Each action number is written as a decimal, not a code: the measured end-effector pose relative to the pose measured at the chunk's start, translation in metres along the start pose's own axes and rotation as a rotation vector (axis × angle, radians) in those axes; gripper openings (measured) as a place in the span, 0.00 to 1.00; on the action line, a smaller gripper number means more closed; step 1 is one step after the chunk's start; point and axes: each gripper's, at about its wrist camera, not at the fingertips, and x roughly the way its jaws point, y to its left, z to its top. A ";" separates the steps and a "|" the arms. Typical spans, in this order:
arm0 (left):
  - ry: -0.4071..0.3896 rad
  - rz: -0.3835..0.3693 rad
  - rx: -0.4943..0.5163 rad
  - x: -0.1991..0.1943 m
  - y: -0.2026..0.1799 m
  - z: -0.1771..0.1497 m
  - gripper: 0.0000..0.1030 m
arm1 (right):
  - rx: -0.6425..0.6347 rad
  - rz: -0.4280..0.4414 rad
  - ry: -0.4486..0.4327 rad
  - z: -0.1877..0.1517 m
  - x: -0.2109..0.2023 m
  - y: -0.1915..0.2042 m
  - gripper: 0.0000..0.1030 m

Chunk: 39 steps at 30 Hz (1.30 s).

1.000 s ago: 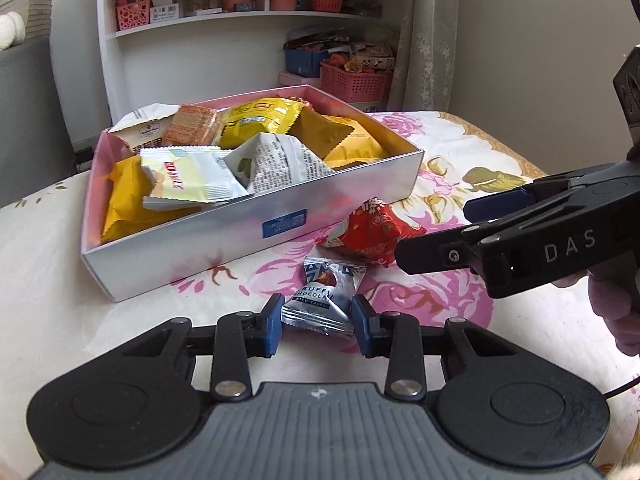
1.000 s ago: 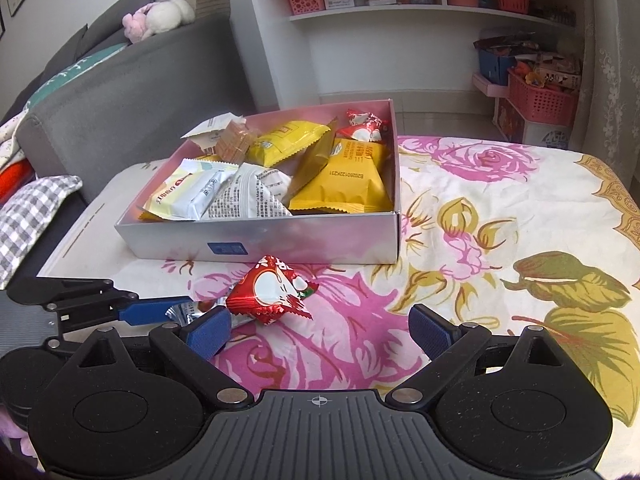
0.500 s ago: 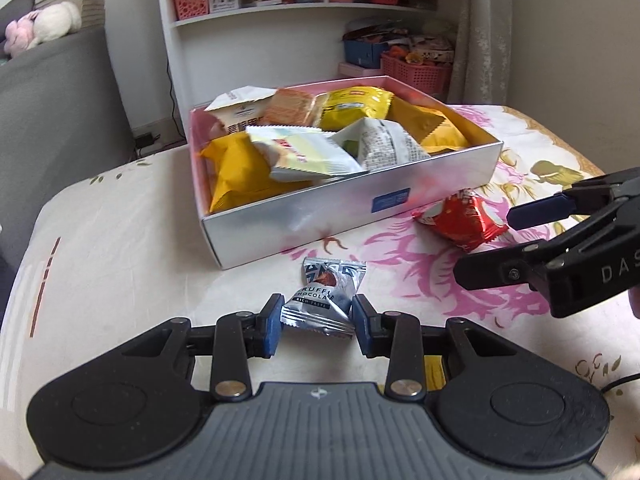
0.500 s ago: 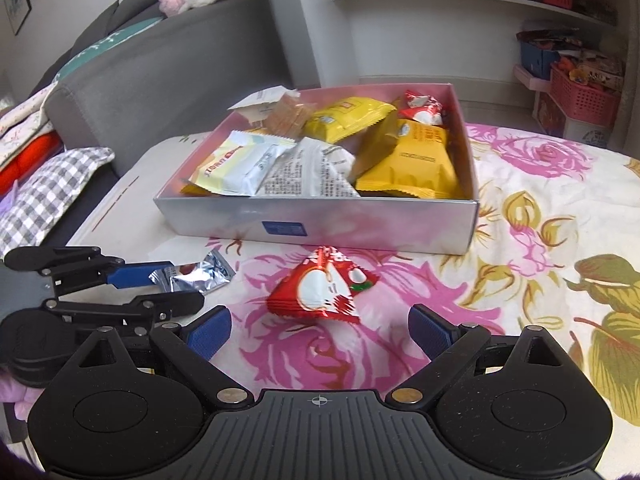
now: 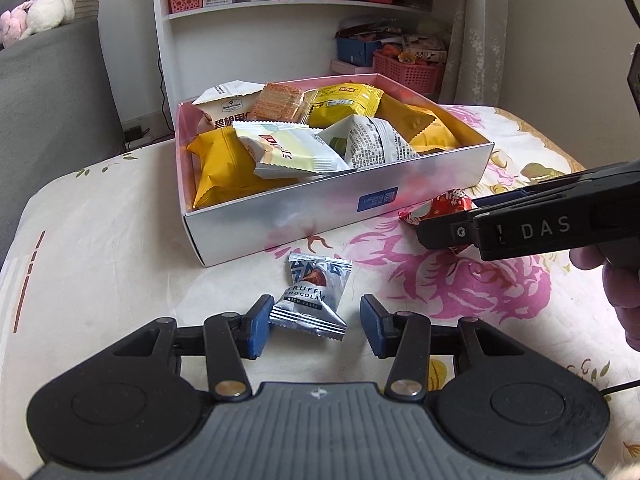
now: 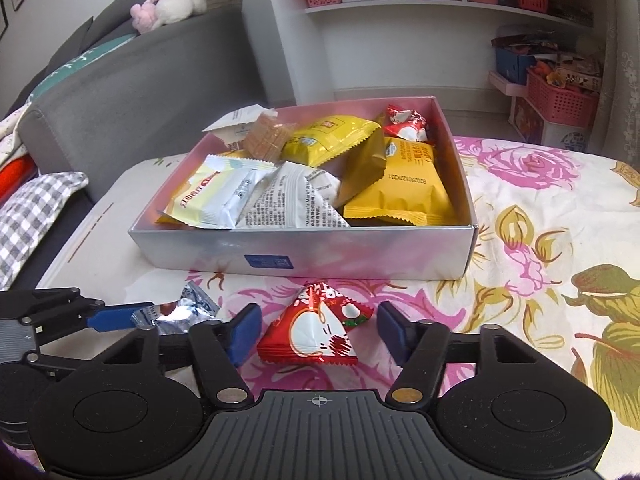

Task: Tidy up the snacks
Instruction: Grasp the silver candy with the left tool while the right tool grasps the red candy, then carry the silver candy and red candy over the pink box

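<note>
A silver truffle chocolate packet lies on the flowered cloth between the pads of my left gripper. Those jaws are opening; the right pad stands clear of the wrapper and the left pad is at its edge. A red triangular snack packet lies between the pads of my right gripper. Those jaws are closing, with a small gap left on each side. Just beyond both stands the silver box with pink inner walls, filled with several yellow, white and red snack packs. In the left wrist view the right gripper straddles the red packet.
The flowered tablecloth runs to the right of the box. A grey sofa and a checked cushion lie left of the table. Behind stand white shelves and a pink basket. A hand holds the right gripper.
The left jaws have parted from the silver packet, which now rests on the cloth. The right jaws have narrowed around the red packet. Both views have swung a little relative to the box.
</note>
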 end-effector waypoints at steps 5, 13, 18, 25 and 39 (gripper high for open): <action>-0.002 -0.007 -0.008 -0.001 0.001 0.002 0.32 | 0.016 0.011 0.004 0.002 -0.002 -0.003 0.34; -0.018 -0.034 -0.039 -0.010 0.001 0.009 0.31 | 0.044 0.032 -0.006 0.006 -0.009 -0.005 0.29; -0.020 -0.043 -0.040 -0.016 0.001 0.011 0.31 | 0.047 0.039 -0.007 0.005 -0.017 -0.006 0.29; -0.047 -0.061 -0.072 -0.032 0.005 0.018 0.24 | 0.063 0.059 -0.049 0.010 -0.034 -0.007 0.29; -0.176 -0.036 -0.160 -0.059 0.019 0.039 0.23 | 0.178 0.096 -0.161 0.033 -0.062 -0.019 0.29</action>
